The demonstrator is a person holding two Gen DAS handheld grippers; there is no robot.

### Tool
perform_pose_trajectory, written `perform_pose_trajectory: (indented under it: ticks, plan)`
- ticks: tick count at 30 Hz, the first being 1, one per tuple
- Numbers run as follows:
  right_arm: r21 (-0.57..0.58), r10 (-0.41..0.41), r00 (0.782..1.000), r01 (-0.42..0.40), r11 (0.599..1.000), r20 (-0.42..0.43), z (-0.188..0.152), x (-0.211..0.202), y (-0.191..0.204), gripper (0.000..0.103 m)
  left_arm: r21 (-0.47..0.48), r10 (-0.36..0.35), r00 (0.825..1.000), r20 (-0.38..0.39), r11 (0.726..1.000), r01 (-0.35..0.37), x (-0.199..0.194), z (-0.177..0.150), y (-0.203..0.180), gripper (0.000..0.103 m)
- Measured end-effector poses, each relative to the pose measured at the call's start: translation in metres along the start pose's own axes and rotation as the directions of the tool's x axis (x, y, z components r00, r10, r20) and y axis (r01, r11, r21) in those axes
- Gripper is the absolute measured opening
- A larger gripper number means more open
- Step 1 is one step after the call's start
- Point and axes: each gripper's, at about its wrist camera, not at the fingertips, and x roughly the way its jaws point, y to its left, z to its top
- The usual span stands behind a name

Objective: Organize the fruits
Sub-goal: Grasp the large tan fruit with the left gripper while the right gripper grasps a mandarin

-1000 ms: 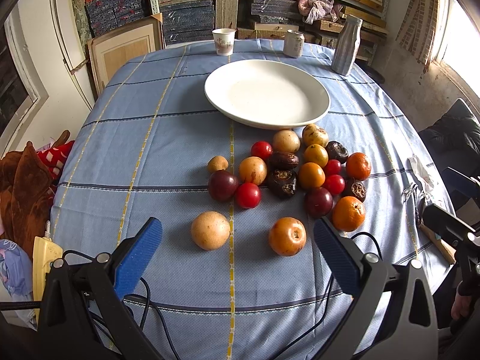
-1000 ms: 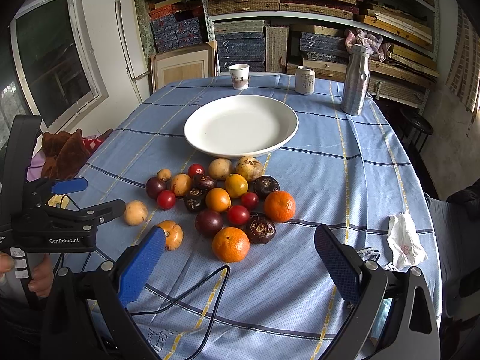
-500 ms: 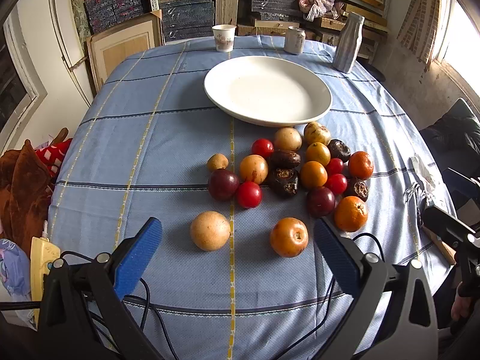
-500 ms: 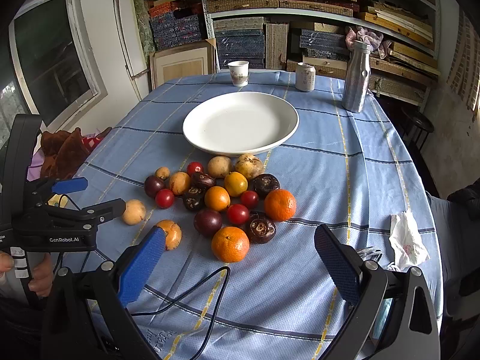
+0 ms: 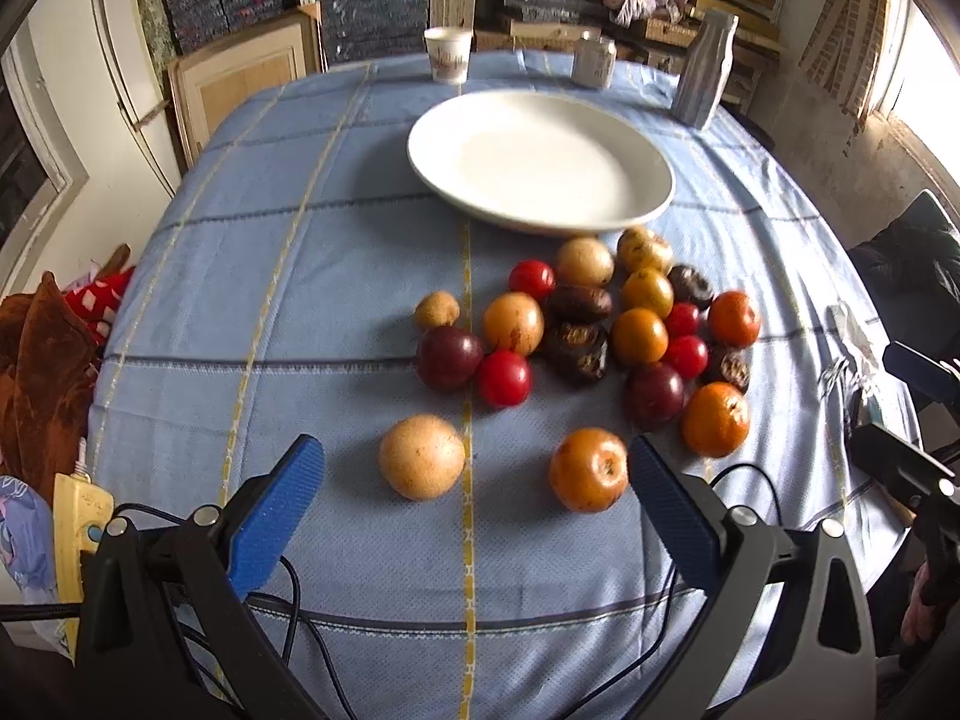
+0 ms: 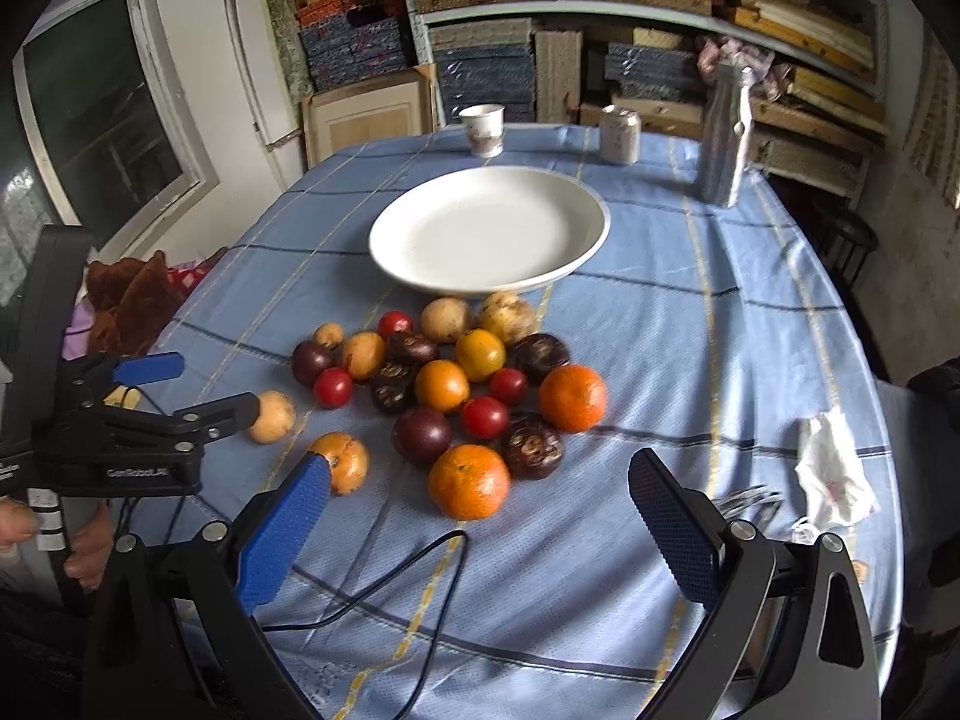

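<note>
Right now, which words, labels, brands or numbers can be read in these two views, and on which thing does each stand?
"GenRobot.AI": white print on the black body of the left gripper, seen from the right wrist view; blurred here, so the reading is not certain.
Paper cup: a reddish printed pattern, too small to read.
Can: pale markings, too blurred to read.
Crumpled white wrapper: a faint pink mark, not legible.
Nothing else carries readable text.

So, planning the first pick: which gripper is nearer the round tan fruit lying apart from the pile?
Left. The left gripper frames the round tan fruit; the right gripper sits farther right.
</note>
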Motion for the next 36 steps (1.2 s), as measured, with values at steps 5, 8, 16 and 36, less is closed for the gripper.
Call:
perform_pose_trajectory:
  ticks: [5,8,16,36]
  plan:
    - [-0.046,-0.066,0.995,0.063,0.997,-0.070,-0.011,0.021,-0.009,0.100,-0.046,-0.015,0.999,-0.049,0.999,0.013,0.020,-0.016,0.025,0.099]
    - [-0.084,-0.089,0.995,0.085,0.993,-0.047,-0.018,0.022,-0.016,0.100,-0.081,-0.043,0.998,-0.050,0.996,0.039,0.029,-0.028,0.046,0.099]
    - [0.002,-0.006,0.996,0.006,1.000,-0.094,-0.021,0.036,-0.027,0.094,-0.100,-0.060,0.995,-0.081,0.994,0.052,0.055,-0.028,0.056,0.099]
    - [0.008,0.037,0.991,-0.036,0.999,-0.132,-0.016,0.056,-0.013,0.083,0.034,-0.100,0.993,-0.066,0.994,0.103,0.076,-0.022,0.057,0.044]
